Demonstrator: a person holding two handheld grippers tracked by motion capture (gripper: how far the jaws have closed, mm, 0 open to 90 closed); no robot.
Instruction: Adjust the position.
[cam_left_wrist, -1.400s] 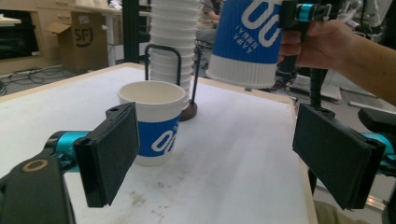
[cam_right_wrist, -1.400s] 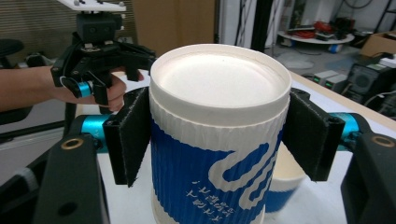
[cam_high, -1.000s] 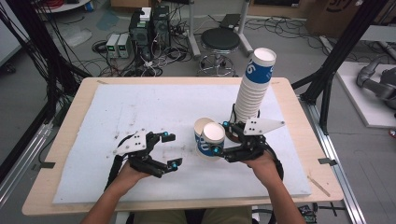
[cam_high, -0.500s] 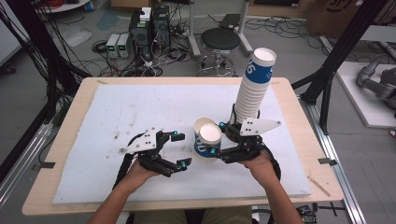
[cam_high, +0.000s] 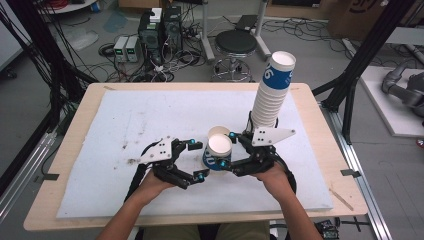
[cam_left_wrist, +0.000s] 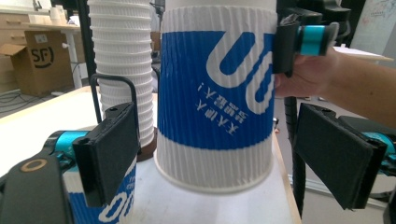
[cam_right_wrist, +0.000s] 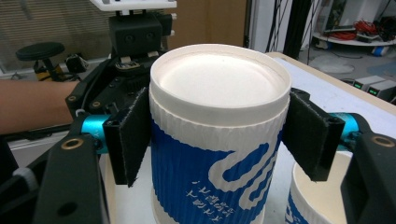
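A wooden table (cam_high: 320, 150) carried a white mat (cam_high: 150, 120), smudged with dark marks toward its left. On the mat stood a tall stack of cups (cam_high: 270, 95) and a single open cup (cam_high: 218, 133) just beside it

Cup stack (cam_high: 272, 92) behind 2 cups (cam_high: 219, 150), on table (cam_high: 100, 100)

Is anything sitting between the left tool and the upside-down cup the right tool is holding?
Nothing visible: the left tool stands open beside the cup, which the right tool grips.
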